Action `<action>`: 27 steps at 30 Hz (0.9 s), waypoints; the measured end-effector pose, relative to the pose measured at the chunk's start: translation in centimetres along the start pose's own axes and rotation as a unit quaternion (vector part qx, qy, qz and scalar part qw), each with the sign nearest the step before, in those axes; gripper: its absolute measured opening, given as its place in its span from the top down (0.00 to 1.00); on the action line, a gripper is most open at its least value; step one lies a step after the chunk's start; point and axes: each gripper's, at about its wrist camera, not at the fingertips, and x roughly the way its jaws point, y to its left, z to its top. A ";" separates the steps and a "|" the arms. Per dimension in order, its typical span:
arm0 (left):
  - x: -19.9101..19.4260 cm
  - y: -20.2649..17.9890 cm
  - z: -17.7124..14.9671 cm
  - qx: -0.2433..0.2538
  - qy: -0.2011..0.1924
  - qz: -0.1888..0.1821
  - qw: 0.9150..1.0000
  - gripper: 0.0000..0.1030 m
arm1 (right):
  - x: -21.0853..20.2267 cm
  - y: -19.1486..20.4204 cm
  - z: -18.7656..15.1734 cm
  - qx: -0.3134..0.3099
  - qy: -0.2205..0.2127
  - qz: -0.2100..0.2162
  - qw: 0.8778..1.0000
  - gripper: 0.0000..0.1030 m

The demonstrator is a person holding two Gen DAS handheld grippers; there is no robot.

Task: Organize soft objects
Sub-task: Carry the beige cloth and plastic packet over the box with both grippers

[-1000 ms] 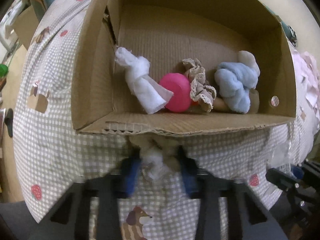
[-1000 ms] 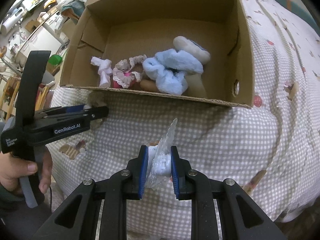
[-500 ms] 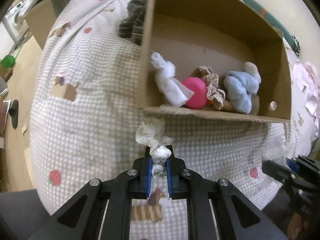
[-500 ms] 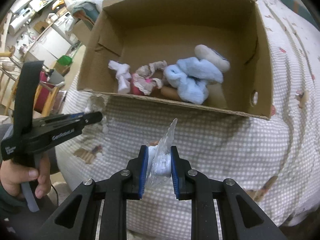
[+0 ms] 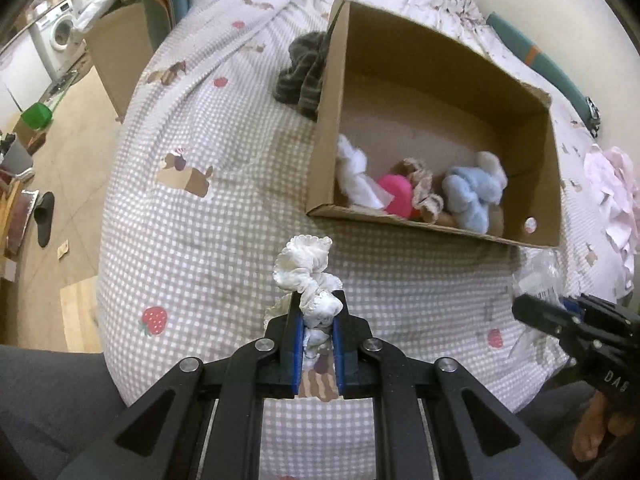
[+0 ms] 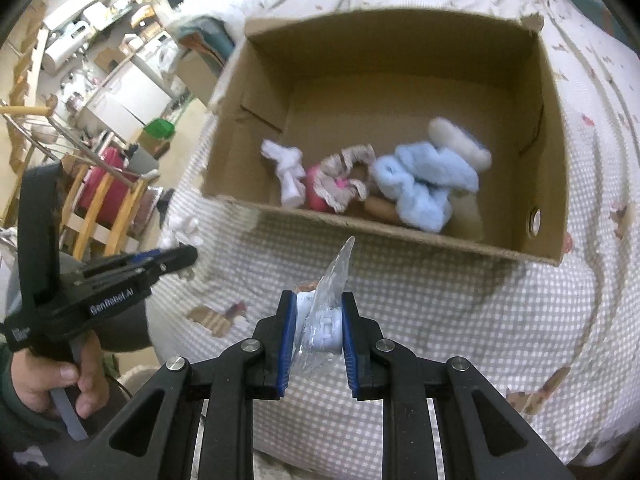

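A white frilled cloth [image 5: 308,280] is clamped between the blue pads of the left tongs [image 5: 317,344] at the lower centre of the left view, above the checked bed cover [image 5: 208,232]. In the right view, a clear plastic packet [image 6: 324,312] with something white inside is gripped by the right tongs [image 6: 318,344] at lower centre. The cardboard box [image 6: 550,152] is seen in the upper middle on the bed; a white knotted cloth [image 6: 288,172], a pink item [image 6: 316,192] and a light blue plush [image 6: 424,184] are lying along its near wall.
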 end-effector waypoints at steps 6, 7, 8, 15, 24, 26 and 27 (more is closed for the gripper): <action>-3.0 -1.3 0.8 0.020 -0.037 0.006 0.999 0.89 | -2.9 -0.5 0.4 0.013 -0.055 0.010 0.998 0.77; -3.5 -1.5 1.1 0.025 -0.044 0.008 0.999 0.89 | -3.4 -0.6 0.5 0.016 -0.066 0.011 0.998 0.77; -4.0 -1.6 1.3 0.029 -0.051 0.009 0.998 0.89 | -3.9 -0.7 0.6 0.020 -0.077 0.011 0.997 0.77; -7.5 -2.8 3.9 0.058 -0.114 0.018 0.992 0.89 | -7.4 -2.0 1.9 0.052 -0.159 0.011 0.986 0.77; -7.3 -4.4 6.4 0.083 -0.125 0.008 0.989 0.89 | -8.5 -4.1 3.9 0.078 -0.191 0.015 0.978 0.77; -6.7 -4.7 6.8 0.086 -0.120 0.006 0.989 0.89 | -8.5 -4.7 4.4 0.086 -0.193 0.014 0.977 0.77; -6.3 -4.8 7.0 0.087 -0.116 0.004 0.989 0.89 | -8.5 -4.9 4.7 0.089 -0.194 0.013 0.977 0.77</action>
